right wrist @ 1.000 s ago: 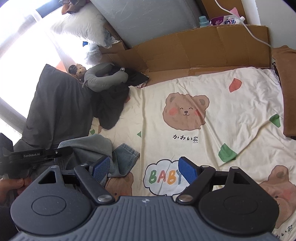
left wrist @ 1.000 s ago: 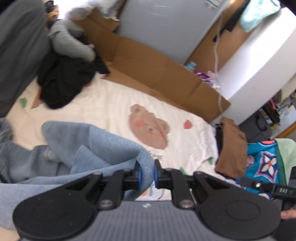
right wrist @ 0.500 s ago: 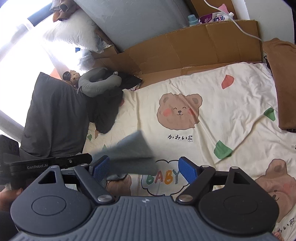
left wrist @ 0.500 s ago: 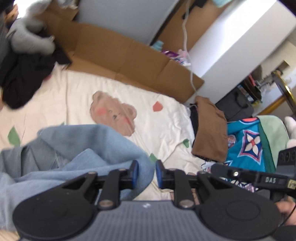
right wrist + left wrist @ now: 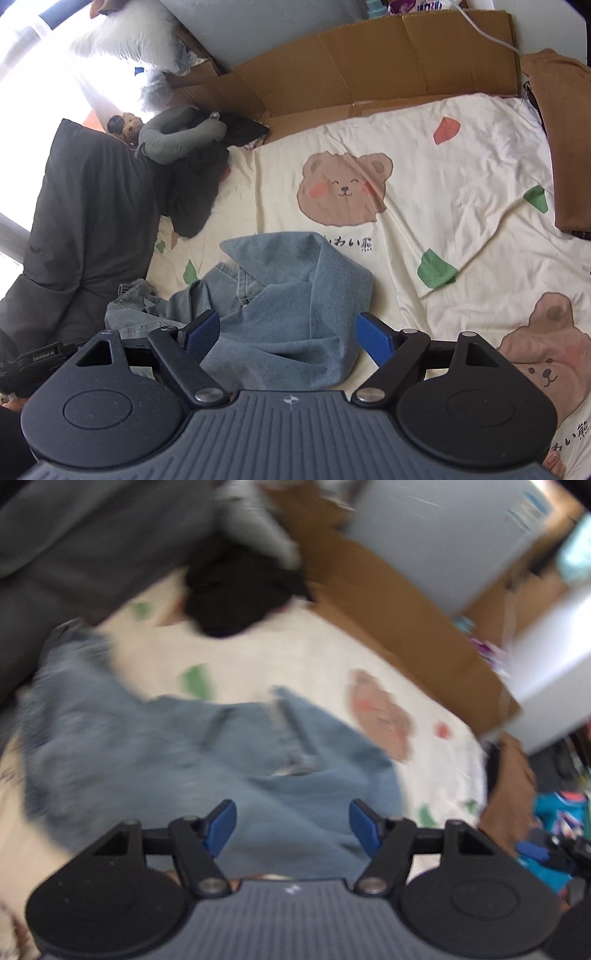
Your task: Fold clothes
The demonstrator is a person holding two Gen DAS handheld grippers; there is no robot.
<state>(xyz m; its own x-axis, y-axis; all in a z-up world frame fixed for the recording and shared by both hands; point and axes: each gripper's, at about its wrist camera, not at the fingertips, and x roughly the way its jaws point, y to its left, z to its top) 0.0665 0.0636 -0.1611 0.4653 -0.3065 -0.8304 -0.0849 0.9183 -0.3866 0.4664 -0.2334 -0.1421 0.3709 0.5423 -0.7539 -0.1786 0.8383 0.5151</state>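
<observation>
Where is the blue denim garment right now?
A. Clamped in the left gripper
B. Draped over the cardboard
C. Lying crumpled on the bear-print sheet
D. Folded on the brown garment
C: the blue denim garment lies in a heap on the bear-print sheet, and both the left gripper and right gripper stand open with pads off it.

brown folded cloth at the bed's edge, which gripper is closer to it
Right. The right gripper is on the side of the brown cloth; the left gripper, jaws just opened, is further away over the jeans.

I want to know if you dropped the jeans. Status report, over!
Left gripper jaws just opened, jeans released. Right gripper open, empty. Jeans crumpled on bear sheet. Nothing in the way.
</observation>
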